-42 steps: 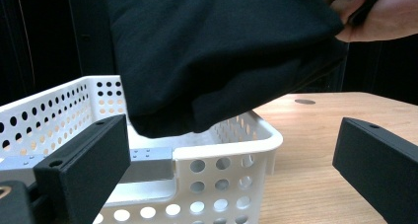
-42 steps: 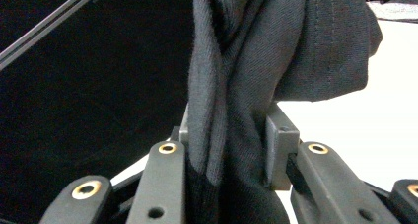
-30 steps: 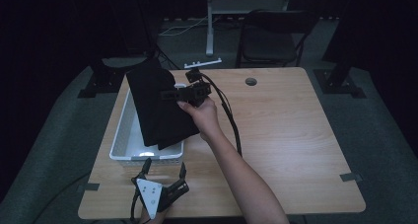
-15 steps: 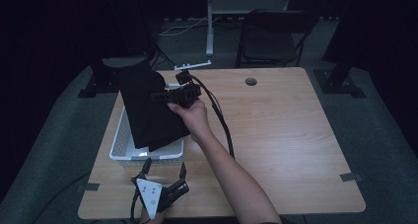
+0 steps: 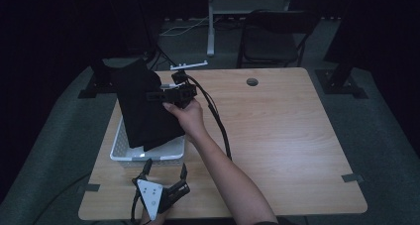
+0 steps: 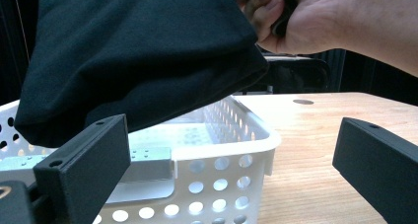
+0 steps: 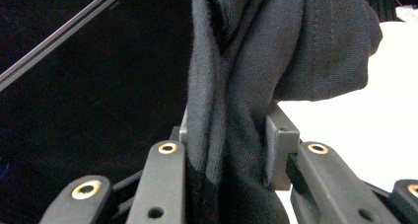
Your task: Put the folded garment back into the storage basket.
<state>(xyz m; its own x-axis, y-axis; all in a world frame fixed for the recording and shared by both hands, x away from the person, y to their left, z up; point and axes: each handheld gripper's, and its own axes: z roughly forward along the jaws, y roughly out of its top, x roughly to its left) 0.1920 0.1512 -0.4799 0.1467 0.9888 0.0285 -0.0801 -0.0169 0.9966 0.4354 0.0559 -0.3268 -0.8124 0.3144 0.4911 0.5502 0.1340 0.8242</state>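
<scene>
A black cloth [image 5: 146, 111] hangs from my right gripper [image 5: 155, 93], which is shut on its bunched upper edge. In the right gripper view the cloth [image 7: 246, 61] is pinched between the two pads [image 7: 281, 145]. The lower end of the cloth hangs into a white perforated basket [image 5: 148, 156] at the left of the table. In the left gripper view the cloth [image 6: 138, 51] hangs over the basket [image 6: 231, 155], with the right hand [image 6: 315, 21] above it. My left gripper [image 5: 165, 169] stands open near the table's front edge, just in front of the basket, with nothing between its jaws.
The wooden table [image 5: 287, 145] has a round cable hole [image 5: 252, 81] near its back edge. The right gripper's cable [image 5: 220, 126] trails across the table beside the forearm. A dark chair [image 5: 275, 36] stands behind the table. Tape marks sit at the front corners.
The right gripper has carried the black cloth to the left, so it now hangs more squarely over the basket. The left gripper has stayed in place.
</scene>
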